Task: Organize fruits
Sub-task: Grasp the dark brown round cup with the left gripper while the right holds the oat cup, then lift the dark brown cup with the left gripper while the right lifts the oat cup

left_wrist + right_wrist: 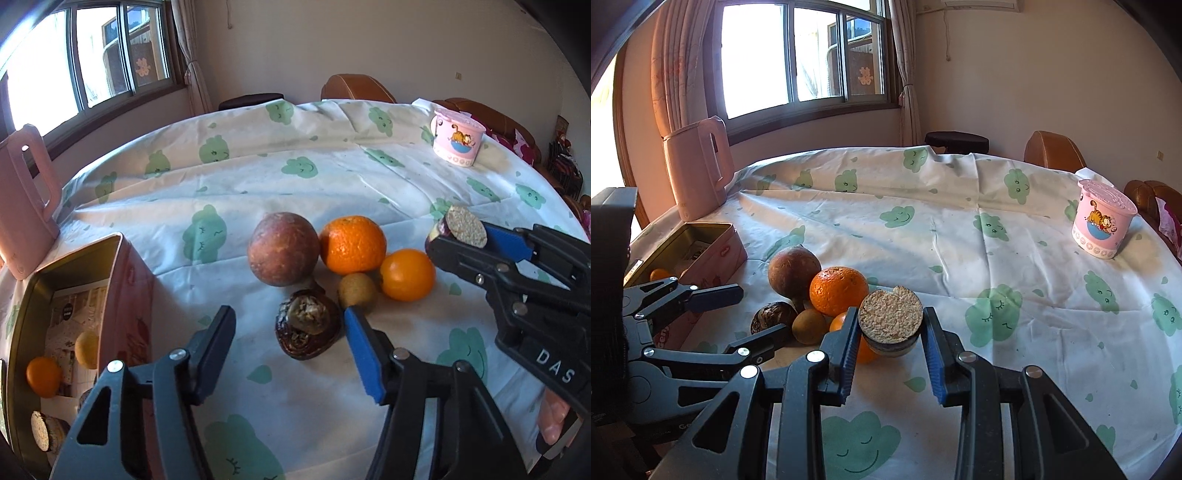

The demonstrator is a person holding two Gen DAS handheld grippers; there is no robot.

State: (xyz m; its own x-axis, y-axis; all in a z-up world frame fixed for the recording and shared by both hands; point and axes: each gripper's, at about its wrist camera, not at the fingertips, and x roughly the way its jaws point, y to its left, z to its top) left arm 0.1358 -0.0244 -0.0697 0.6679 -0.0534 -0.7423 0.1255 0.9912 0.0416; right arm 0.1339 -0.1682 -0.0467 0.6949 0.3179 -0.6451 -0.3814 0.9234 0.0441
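At far left, a pink kettle (pixel 698 170) stands by the window at the table's edge, w/ an open pink tin (pixel 122 280) just in front of it on the cloud-print tablecloth (pixel 332 177). Inside the tin: a small orange fruit (pixel 43 376), a pale yellow one (pixel 86 349) and a cut piece w/ a grainy tan face (pixel 40 430).

Next over, the left gripper (pixel 290 332) is unclenched, its jaws either side of a dark, wrinkled fruit (pixel 308 328) on the cloth; pads not pressing it.

Centre: the loose pile. A big reddish-brown round fruit (pixel 282 253) touches a large orange (pixel 352 243); in front sit a small brownish-green fruit (pixel 357 290) and a smooth small orange (pixel 408 273), all close together.

Right of the pile, the right gripper (pixel 890 325) is clenched on a purple-skinned cut piece (pixel 890 319), grainy tan face toward the cam, held just above the cloth and clear of the pile.

Far right, well apart from the fruit, a pink lidded cup (pixel 458 138) w/ a cartoon cat stands near the table's far edge. Brown chairs (pixel 354 86) ring the back.
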